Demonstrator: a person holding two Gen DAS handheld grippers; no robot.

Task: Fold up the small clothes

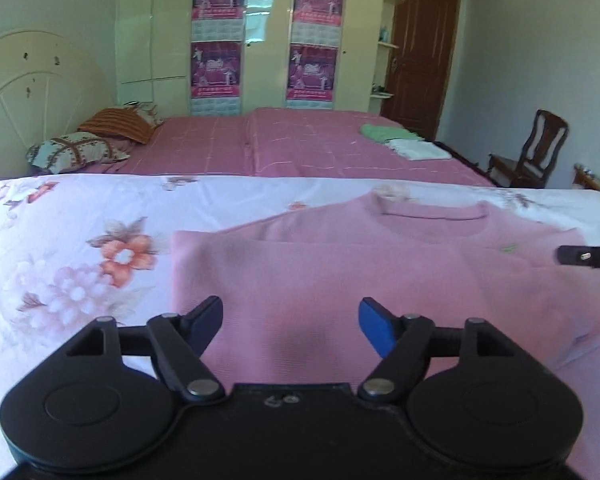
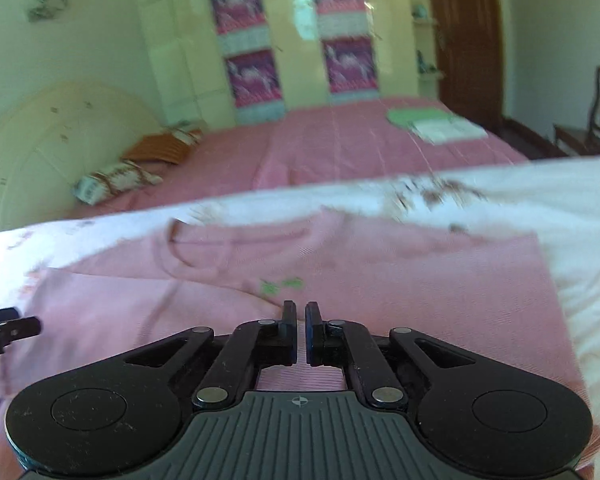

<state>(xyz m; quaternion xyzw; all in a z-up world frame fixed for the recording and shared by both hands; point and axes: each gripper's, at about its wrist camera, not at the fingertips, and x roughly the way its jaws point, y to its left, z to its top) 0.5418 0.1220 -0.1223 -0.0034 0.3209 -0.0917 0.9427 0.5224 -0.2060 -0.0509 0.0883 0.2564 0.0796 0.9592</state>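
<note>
Garment: a small pink knit top with a round ribbed neckline (image 1: 400, 280) lies flat on the floral white bedsheet (image 1: 80, 240), neckline toward the sheet's far edge, hem toward the near edge.
Fold state: the side toward the sheet's left edge looks already turned in, giving a straight vertical edge with a diagonal crease running up to the collar; the side toward the right edge also ends in a straight line in the right wrist view, though blur there makes that uncertain.
Marking: a small green embroidered motif (image 2: 282, 285) sits on the chest below the neckline.
Left hand-held gripper (image 1: 291, 326): released, fingers spread wide over the lower part of the top, nothing between them.
Right hand-held gripper (image 2: 300, 332): nearly clenched, only a narrow slit between the pads, and no fabric visibly pinched in it; it hovers over the middle of the top just below the motif.
Step in hand: judging by the empty jaws and the tidy edges, a side fold has been laid down and both grippers are free between grasps.
Next move calls for: probably taking the hem near the sheet's near edge with both grippers, well apart, and carrying it up toward the neckline, keeping the folded sides from slipping open.
Risk: soft knit may drag or bunch if only one layer is caught.
Background: a pink checked bed (image 1: 300, 148) beyond carries a green folded cloth (image 1: 384, 132) and a white folded cloth (image 1: 416, 149) near its right edge.
</note>
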